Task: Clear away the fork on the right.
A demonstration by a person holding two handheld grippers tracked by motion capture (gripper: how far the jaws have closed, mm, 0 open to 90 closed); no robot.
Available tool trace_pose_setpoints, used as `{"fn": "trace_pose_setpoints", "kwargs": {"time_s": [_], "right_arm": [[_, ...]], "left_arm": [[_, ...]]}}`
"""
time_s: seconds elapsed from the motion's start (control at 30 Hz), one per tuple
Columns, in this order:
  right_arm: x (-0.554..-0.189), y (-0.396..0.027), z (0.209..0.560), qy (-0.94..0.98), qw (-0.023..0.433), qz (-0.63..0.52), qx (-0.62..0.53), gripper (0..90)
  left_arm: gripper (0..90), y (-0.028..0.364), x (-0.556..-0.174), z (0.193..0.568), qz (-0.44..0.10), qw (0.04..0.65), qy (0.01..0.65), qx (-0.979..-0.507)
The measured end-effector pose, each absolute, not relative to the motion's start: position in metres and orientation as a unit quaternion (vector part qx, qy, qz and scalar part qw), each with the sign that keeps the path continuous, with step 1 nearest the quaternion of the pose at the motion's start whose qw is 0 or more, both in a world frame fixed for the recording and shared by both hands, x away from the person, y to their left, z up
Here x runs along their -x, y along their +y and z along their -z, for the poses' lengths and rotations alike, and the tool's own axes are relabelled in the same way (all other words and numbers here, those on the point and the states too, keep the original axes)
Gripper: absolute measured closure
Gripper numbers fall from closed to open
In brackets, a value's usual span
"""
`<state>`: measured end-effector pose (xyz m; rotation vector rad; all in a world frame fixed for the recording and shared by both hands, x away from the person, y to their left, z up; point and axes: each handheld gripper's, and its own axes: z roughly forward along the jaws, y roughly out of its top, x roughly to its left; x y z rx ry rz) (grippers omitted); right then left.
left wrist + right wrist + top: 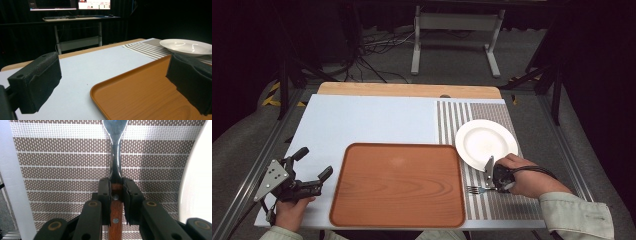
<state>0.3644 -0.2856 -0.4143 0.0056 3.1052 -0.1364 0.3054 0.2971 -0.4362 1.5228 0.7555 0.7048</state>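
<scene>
One tray (398,185), one plate (484,142), one fork (476,190), one placemat (499,202).

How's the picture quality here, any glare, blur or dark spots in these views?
High view: evenly lit table, a soft shine on the tray, dark surroundings. Left gripper view: near pads soft and out of focus, bright streaks on the plate, black background with overexposed monitors. Right gripper view: sharp placemat, glare on the fork, plate edge washed out.

Open pale surface (372,120) behind the tray (397,185), plate (484,142) close beside the right gripper (492,189), tray rim blocking the left.
</scene>
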Motion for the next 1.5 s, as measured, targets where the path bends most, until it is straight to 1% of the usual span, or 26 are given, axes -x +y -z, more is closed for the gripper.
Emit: {"fn": "trace_pose_setpoints", "kwargs": {"time_s": [0.3,0.73,1.2,1.23,1.27,1.5], "right_arm": [[-0.364,-0.286,0.412,0.999,0.015,0.038,-0.008,78.3],[-0.364,-0.284,0.373,0.997,0.057,-0.014,-0.049,78.4],[-0.363,-0.279,0.355,0.992,0.077,-0.051,-0.083,78.4],[-0.363,-0.278,0.353,0.991,0.076,-0.057,-0.095,78.3],[-0.362,-0.276,0.35,0.986,0.065,-0.077,-0.133,78.4],[-0.36,-0.269,0.346,0.977,0.067,-0.094,-0.177,78.3]], "left_arm": [[0.5,0.298,-0.305,0.436,-0.306,0.606,0.328,-0.658],[0.5,0.298,-0.305,0.436,-0.306,0.607,0.328,-0.656],[0.5,0.298,-0.305,0.436,-0.307,0.606,0.328,-0.656],[0.5,0.298,-0.305,0.436,-0.307,0.606,0.329,-0.656],[0.5,0.298,-0.305,0.436,-0.308,0.607,0.328,-0.655],[0.5,0.298,-0.305,0.436,-0.308,0.607,0.328,-0.655]]}}
